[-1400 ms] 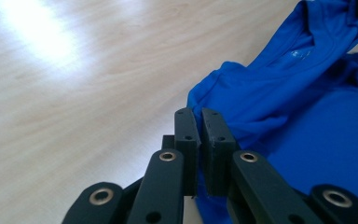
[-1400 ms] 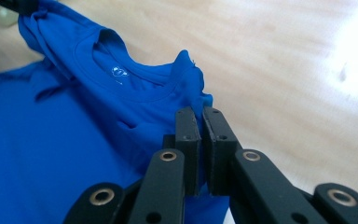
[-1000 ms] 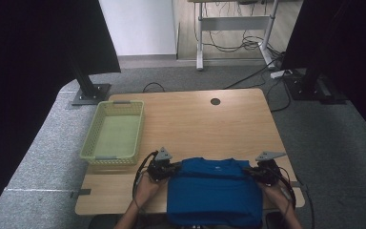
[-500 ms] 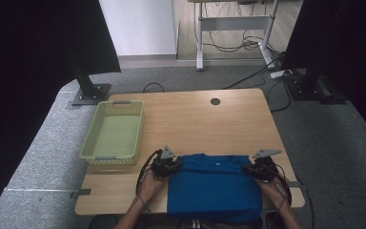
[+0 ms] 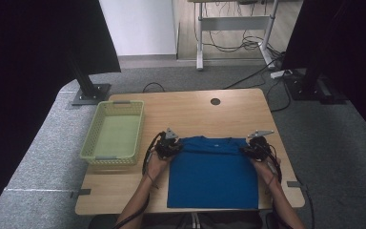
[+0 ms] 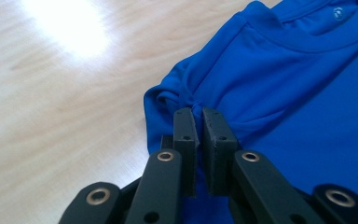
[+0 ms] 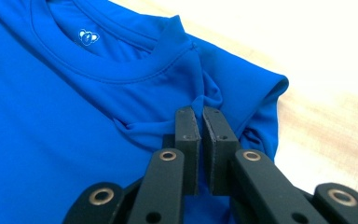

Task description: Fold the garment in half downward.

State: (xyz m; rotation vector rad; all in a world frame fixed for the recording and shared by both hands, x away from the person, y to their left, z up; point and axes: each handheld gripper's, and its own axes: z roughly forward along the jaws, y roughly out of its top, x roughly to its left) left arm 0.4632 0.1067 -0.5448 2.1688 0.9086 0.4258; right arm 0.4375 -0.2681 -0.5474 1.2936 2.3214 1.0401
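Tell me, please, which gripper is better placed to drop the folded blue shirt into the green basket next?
Left, probably: the left gripper, shut on the blue shirt, sits beside the green basket, while the right gripper pinches the far shoulder.

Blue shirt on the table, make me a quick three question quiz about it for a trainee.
1. True or false: both grippers are shut on the blue shirt.
2. What stands to the left of the shirt in the high view?
3. Which part does the left gripper pinch: A hem, B shoulder, C neck label?

Key:
1. True; the right gripper also pinches cloth.
2. A green basket, nothing in it.
3. B.
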